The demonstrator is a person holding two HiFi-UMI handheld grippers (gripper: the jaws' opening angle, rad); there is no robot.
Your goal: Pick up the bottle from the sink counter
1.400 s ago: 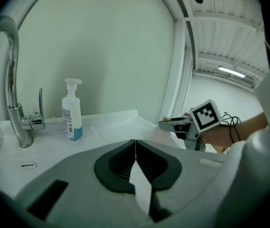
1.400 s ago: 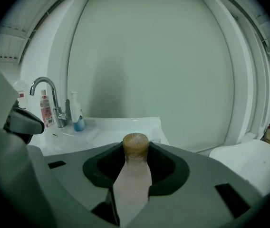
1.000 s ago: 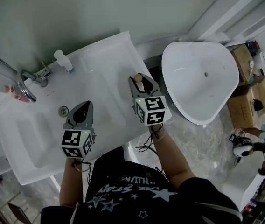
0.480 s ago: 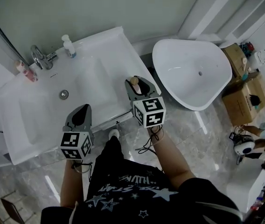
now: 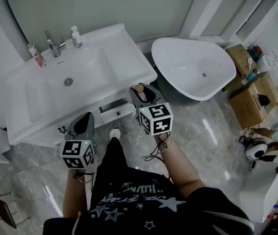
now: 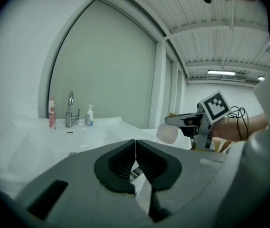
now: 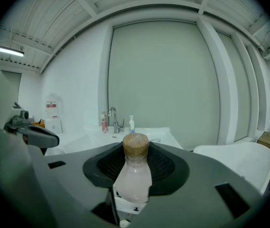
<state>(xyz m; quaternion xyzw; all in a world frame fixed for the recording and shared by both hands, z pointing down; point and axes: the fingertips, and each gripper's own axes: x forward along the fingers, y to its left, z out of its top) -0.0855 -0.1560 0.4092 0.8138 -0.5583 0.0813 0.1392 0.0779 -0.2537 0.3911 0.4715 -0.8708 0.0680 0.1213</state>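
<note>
A small pale-pink bottle [image 7: 134, 177] with a round wooden cap [image 7: 135, 145] stands upright between the black pads of my right gripper [image 7: 135, 163], which is shut on it. In the head view the bottle's cap [image 5: 139, 88] shows at the tip of the right gripper [image 5: 142, 90], held off the white sink counter [image 5: 124, 48] and above the floor. The left gripper view shows the bottle [image 6: 167, 133] from the side in the right gripper [image 6: 185, 122]. My left gripper [image 5: 82, 125] hangs lower left, its jaws [image 6: 135, 144] shut with nothing in them.
On the counter stand a chrome faucet [image 5: 52, 42], a white pump bottle [image 5: 76, 37] and a pink tube [image 5: 35, 55]. A drawer [image 5: 112, 110] under the counter is slightly out. A white bathtub [image 5: 193, 67] lies to the right, with cardboard boxes [image 5: 254, 102] beyond it.
Both grippers have drawn back from over the sink counter to in front of it, above the floor. The right gripper still holds the bottle; the left stays shut.
</note>
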